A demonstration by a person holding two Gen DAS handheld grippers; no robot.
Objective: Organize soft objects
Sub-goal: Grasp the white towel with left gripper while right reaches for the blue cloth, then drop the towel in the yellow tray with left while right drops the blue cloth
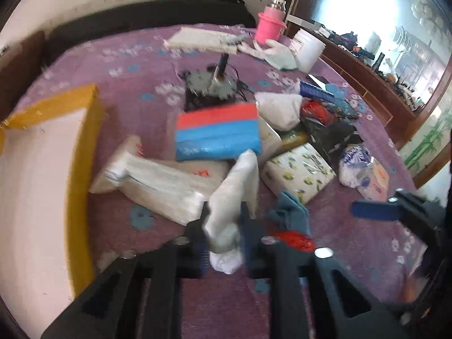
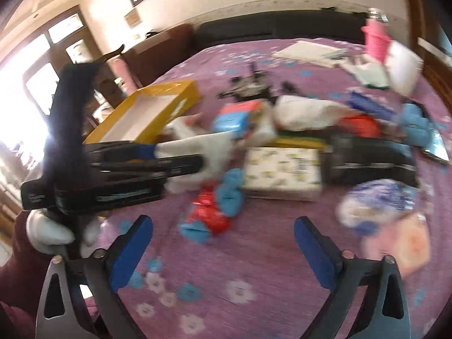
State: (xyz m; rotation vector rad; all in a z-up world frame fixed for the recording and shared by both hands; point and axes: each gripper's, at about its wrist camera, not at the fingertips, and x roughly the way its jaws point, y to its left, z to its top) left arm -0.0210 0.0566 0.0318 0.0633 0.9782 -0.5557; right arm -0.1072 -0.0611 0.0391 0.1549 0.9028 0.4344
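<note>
Nearest our lens, the left gripper (image 1: 224, 226) is clamped on a white cloth (image 1: 234, 195); its jaws pinch the lower end, the rest standing up past the tips; beyond them lie a red-and-blue pack (image 1: 217, 132) and a yellow box (image 1: 56, 107) on the purple bedspread (image 1: 353, 243); our right gripper (image 2: 223, 251) has jaws spread wide, nothing between; ahead of them, a red-and-blue bundle (image 2: 212, 212).
</note>
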